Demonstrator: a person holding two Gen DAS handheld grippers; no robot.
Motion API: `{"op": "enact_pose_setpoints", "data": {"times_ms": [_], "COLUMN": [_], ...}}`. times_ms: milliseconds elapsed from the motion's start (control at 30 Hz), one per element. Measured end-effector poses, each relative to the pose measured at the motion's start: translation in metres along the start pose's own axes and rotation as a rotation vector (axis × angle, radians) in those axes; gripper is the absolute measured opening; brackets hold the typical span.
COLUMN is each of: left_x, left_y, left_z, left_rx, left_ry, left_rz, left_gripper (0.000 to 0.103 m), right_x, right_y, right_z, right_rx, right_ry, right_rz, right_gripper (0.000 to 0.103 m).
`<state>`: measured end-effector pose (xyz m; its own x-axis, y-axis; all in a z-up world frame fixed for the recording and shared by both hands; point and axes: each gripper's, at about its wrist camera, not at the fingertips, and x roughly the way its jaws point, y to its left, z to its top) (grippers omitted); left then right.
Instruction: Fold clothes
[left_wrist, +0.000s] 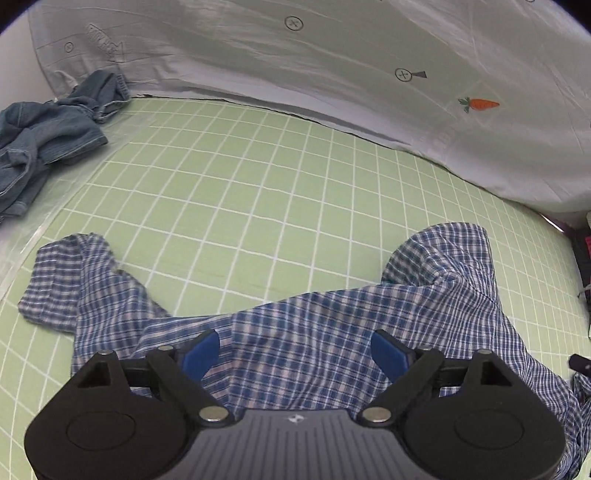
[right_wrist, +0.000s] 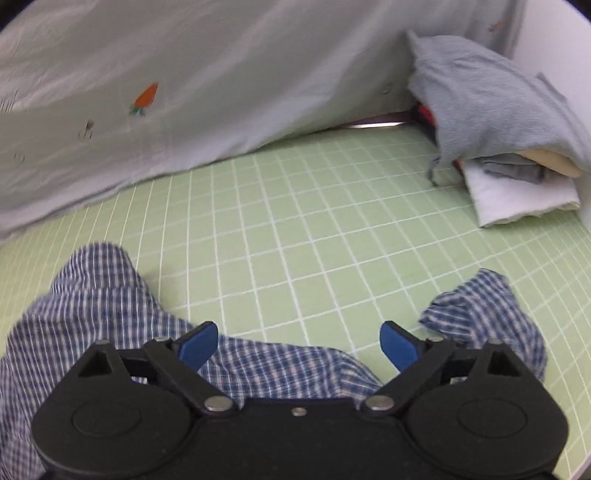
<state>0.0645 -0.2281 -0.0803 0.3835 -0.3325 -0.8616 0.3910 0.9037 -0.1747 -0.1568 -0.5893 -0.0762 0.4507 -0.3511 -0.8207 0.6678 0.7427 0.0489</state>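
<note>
Both tongs, left (left_wrist: 293, 352) and right (right_wrist: 297, 345), gape wide and empty over the shirt (left_wrist: 332, 325), thin, limp, rumpled cloth best pinched at a hem or sleeve edge.

My left black plastic two-finger gripper (left_wrist: 295, 349) has blue finger pads (left_wrist: 201, 354), silver pivot screws and a grey ribbed body. My right black plastic two-finger gripper (right_wrist: 298, 345) has the same blue pads (right_wrist: 399, 349) and a plain black body.

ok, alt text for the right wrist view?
Open right gripper hovers over a crumpled blue plaid shirt on a green grid mat. Folded clothes sit stacked at the far right, a pale sheet behind.
</note>
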Motion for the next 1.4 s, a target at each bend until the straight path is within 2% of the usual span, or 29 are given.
{"op": "enact_pose_setpoints", "data": {"times_ms": [133,333,367,433,467,500,533,567,600,633,767,900,967,1033,1067,1100,1133,1167,1200,1300,1333,1400], "left_x": [0.020,0.066,0.072,0.079,0.080,0.081,0.083,0.081,0.079,0.075,0.067,0.068,0.067,0.073,0.076,0.082,0.089,0.095,0.101,0.108,0.105,0.092], "left_y": [-0.015,-0.026,-0.028,-0.030,-0.031,-0.032,-0.033,-0.033,-0.032,-0.032,-0.036,-0.050,-0.057,-0.061,-0.063,-0.060,-0.056,-0.052,-0.048,-0.031,-0.024,-0.010], "left_z": [0.008,0.014,0.015,0.016,0.018,0.019,0.021,0.026,0.034,0.044,0.101,0.180,0.213,0.230,0.237,0.231,0.223,0.215,0.207,0.171,0.157,0.130], "left_rx": [0.071,0.072,0.070,0.073,0.078,0.083,0.087,0.089,0.089,0.088,0.084,0.059,0.054,0.065,0.071,0.072,0.072,0.072,0.072,0.043,0.017,-0.033], "left_ry": [0.009,0.120,0.131,0.145,0.148,0.151,0.154,0.148,0.133,0.111,-0.018,-0.199,-0.292,-0.300,-0.301,-0.272,-0.239,-0.205,-0.171,-0.096,-0.086,-0.080], "left_rz": [-0.054,-0.118,-0.118,-0.114,-0.113,-0.113,-0.112,-0.111,-0.112,-0.115,-0.130,-0.120,-0.089,-0.076,-0.070,-0.057,-0.043,-0.029,-0.015,0.038,0.054,0.072], "left_gripper": [0.093,0.092,0.086,0.055,0.046,0.021,0.003,0.004,0.002,0.001,0.000,0.000,0.000,0.002,0.007,0.028,0.049,0.055,0.058,0.059,0.059,0.061], "right_x": [0.040,0.077,0.080,0.083,0.082,0.081,0.079,0.077,0.074,0.072,0.062,0.071,0.078,0.085,0.090,0.096,0.101,0.107,0.111,0.111,0.107,0.094], "right_y": [0.027,0.063,0.070,0.083,0.088,0.093,0.097,0.099,0.100,0.102,0.112,0.134,0.147,0.159,0.161,0.160,0.160,0.160,0.156,0.133,0.125,0.109], "right_z": [-0.004,0.003,0.005,0.005,0.006,0.006,0.007,0.011,0.015,0.022,0.061,0.130,0.161,0.187,0.193,0.196,0.199,0.201,0.199,0.174,0.162,0.134], "right_rx": [-0.105,-0.169,-0.196,-0.263,-0.298,-0.332,-0.360,-0.372,-0.377,-0.385,-0.415,-0.358,-0.320,-0.288,-0.280,-0.274,-0.269,-0.263,-0.248,-0.217,-0.208,-0.178], "right_ry": [0.053,0.107,0.115,0.108,0.095,0.081,0.075,0.071,0.067,0.053,-0.042,-0.161,-0.244,-0.328,-0.334,-0.324,-0.314,-0.304,-0.289,-0.227,-0.201,-0.173], "right_rz": [0.072,0.240,0.254,0.257,0.255,0.254,0.258,0.265,0.271,0.278,0.291,0.299,0.279,0.238,0.203,0.167,0.131,0.096,0.068,0.031,0.012,-0.029], "right_gripper": [0.095,0.095,0.095,0.088,0.082,0.062,0.024,0.009,0.008,0.004,0.003,0.003,0.003,0.003,0.003,0.004,0.017,0.045,0.054,0.063,0.070,0.072]}}
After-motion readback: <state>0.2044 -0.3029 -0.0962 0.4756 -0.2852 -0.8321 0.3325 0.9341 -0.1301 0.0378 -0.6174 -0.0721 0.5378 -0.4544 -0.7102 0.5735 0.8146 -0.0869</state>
